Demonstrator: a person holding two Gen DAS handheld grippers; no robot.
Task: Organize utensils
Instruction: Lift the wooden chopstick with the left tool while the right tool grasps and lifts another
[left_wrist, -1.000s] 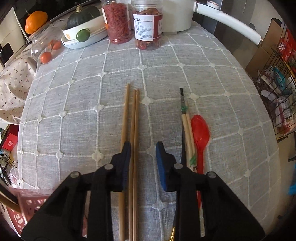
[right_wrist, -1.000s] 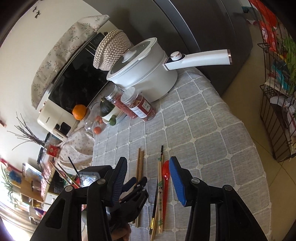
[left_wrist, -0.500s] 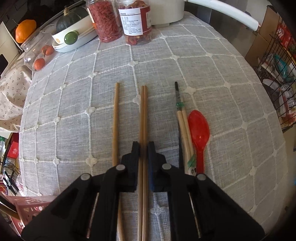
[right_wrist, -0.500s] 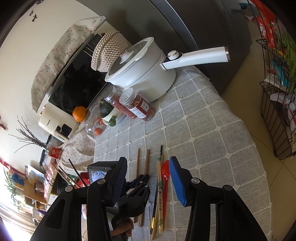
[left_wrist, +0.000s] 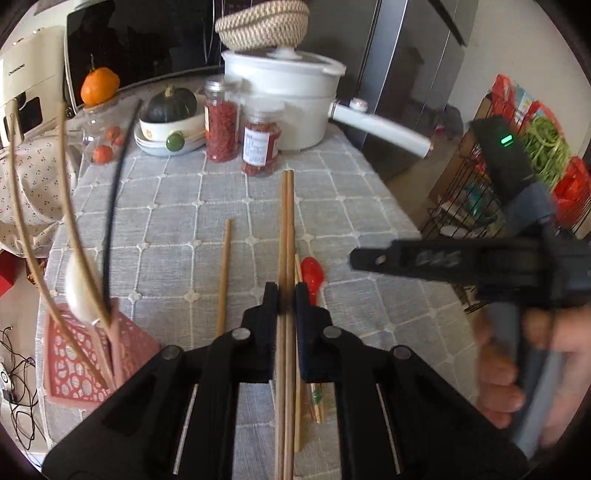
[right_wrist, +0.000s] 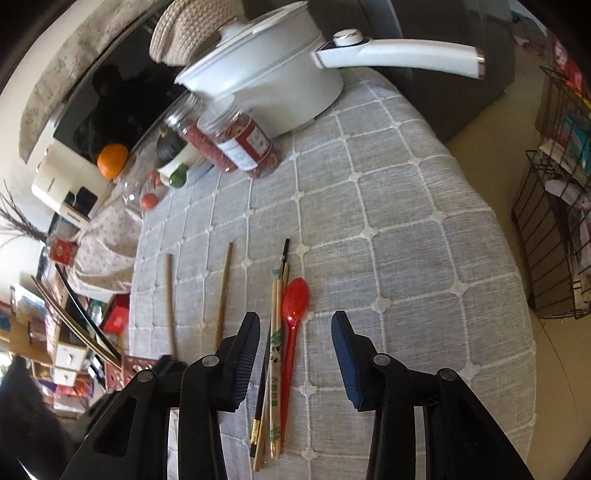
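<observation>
My left gripper (left_wrist: 286, 291) is shut on a pair of brown wooden chopsticks (left_wrist: 287, 229) and holds them lifted above the grey cloth. A single wooden chopstick (left_wrist: 224, 277) lies to their left. A red plastic spoon (right_wrist: 293, 314) lies on the cloth beside pale bamboo chopsticks (right_wrist: 274, 354) and a black chopstick (right_wrist: 263, 373). My right gripper (right_wrist: 295, 321) is open and hovers over the spoon and these chopsticks. A pink perforated basket (left_wrist: 83, 365) at the table's left edge holds several utensils standing up.
A white pot (right_wrist: 273, 85) with a long handle, two jars (right_wrist: 236, 144), a bowl with a squash (left_wrist: 170, 114) and an orange (left_wrist: 99, 85) stand at the back. A wire rack (right_wrist: 554, 236) stands on the floor to the right. The table edge drops off right.
My left gripper has closed on the two wooden chopsticks and lifted them, tilting up. My right gripper has come down closer over the spoon and chopsticks.
</observation>
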